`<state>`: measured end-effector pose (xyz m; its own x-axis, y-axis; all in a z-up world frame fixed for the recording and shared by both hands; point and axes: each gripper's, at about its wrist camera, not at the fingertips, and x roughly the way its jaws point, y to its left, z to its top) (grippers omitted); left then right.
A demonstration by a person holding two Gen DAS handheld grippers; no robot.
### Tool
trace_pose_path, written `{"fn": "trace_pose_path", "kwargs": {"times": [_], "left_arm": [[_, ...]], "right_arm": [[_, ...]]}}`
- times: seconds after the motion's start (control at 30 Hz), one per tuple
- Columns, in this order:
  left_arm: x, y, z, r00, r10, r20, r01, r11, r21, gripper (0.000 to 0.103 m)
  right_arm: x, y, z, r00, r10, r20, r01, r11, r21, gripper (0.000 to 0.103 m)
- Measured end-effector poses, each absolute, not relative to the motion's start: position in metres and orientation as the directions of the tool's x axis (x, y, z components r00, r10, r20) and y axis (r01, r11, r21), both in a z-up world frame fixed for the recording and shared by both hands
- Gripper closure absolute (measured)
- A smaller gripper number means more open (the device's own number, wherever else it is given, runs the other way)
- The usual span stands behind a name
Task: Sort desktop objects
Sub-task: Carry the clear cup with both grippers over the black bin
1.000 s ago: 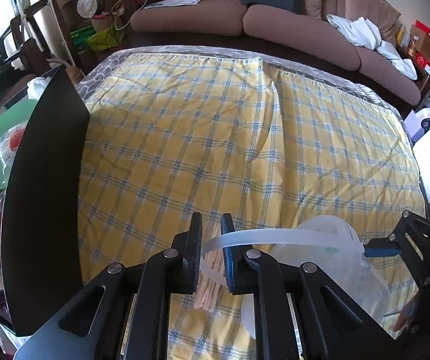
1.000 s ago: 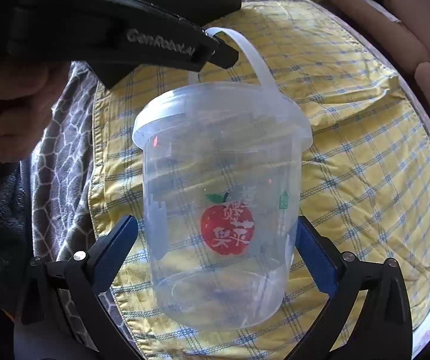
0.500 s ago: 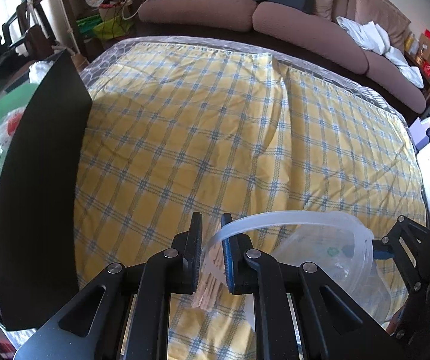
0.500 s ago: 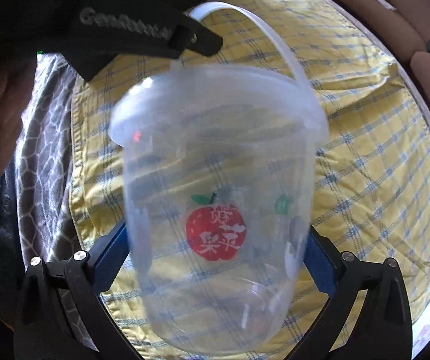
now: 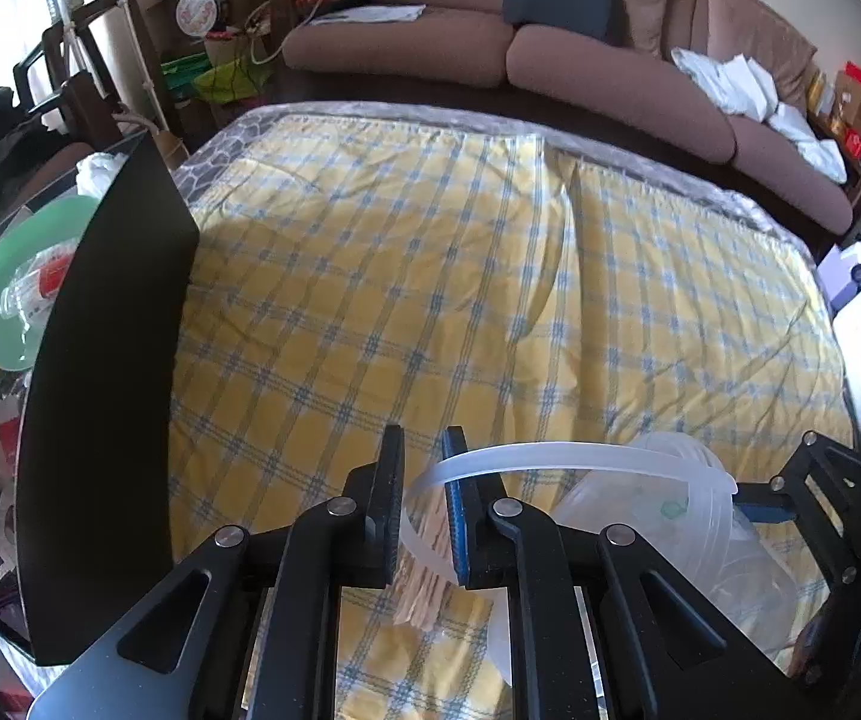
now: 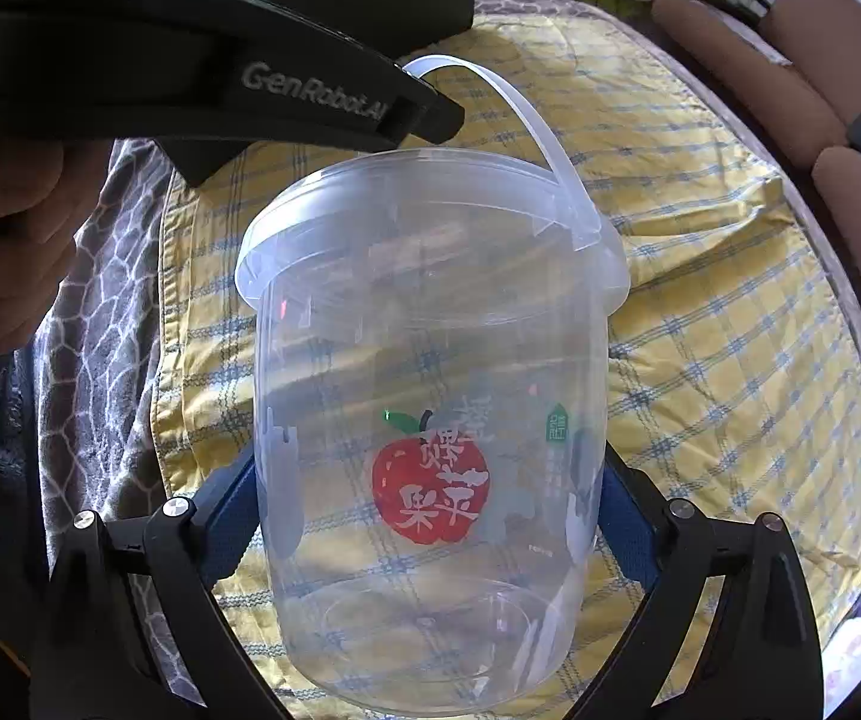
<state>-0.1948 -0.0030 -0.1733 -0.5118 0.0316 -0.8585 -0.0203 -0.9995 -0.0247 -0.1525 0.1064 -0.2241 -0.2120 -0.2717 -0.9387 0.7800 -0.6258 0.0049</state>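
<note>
Right gripper [image 6: 430, 516] jaws have just narrowed onto the clear apple-print bucket [image 6: 424, 420] and now press its sides; left gripper [image 5: 421, 501] still pinches its handle [image 5: 550, 456] above the yellow checked cloth [image 5: 430, 300].

clear bucket [image 6: 430, 420] with red apple print on yellow-and-blue plaid cloth [image 5: 490, 300].

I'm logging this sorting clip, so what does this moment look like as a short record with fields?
held item: clear plastic bucket with red apple print
left gripper: shut on the bucket's handle
right gripper: pads against the bucket's sides, jaws just closed in
surface: yellow plaid cloth
left edge: black board
behind: brown sofa
</note>
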Motion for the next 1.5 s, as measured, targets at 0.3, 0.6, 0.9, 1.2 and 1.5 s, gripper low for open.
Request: {"fn": "trace_pose_path", "kwargs": {"times": [0.3, 0.6, 0.9, 1.2, 1.5], "left_arm": [[-0.187, -0.006, -0.149, -0.574, 0.030, -0.819, -0.019, -1.000, -0.023, 0.091], [-0.173, -0.019, -0.117, -0.666, 0.011, -0.746, 0.020, -0.999, -0.033, 0.091], [-0.160, -0.025, -0.088, -0.730, -0.007, -0.684, 0.057, -0.997, -0.050, 0.091], [-0.142, -0.037, -0.058, -0.782, -0.035, -0.622, 0.086, -0.995, -0.052, 0.091], [-0.107, -0.095, -0.004, -0.867, -0.124, -0.483, 0.193, -0.976, -0.097, 0.095]], "right_arm": [[-0.159, 0.112, -0.208, -0.282, -0.303, -0.910, 0.755, -0.655, -0.015, 0.008], [-0.165, 0.105, -0.193, -0.383, -0.303, -0.873, 0.715, -0.695, -0.072, 0.008], [-0.164, 0.096, -0.174, -0.468, -0.325, -0.822, 0.690, -0.716, -0.109, 0.008], [-0.155, 0.082, -0.154, -0.534, -0.368, -0.761, 0.676, -0.727, -0.123, 0.008], [-0.117, 0.065, -0.129, -0.675, -0.256, -0.692, 0.538, -0.812, -0.225, 0.008]]}}
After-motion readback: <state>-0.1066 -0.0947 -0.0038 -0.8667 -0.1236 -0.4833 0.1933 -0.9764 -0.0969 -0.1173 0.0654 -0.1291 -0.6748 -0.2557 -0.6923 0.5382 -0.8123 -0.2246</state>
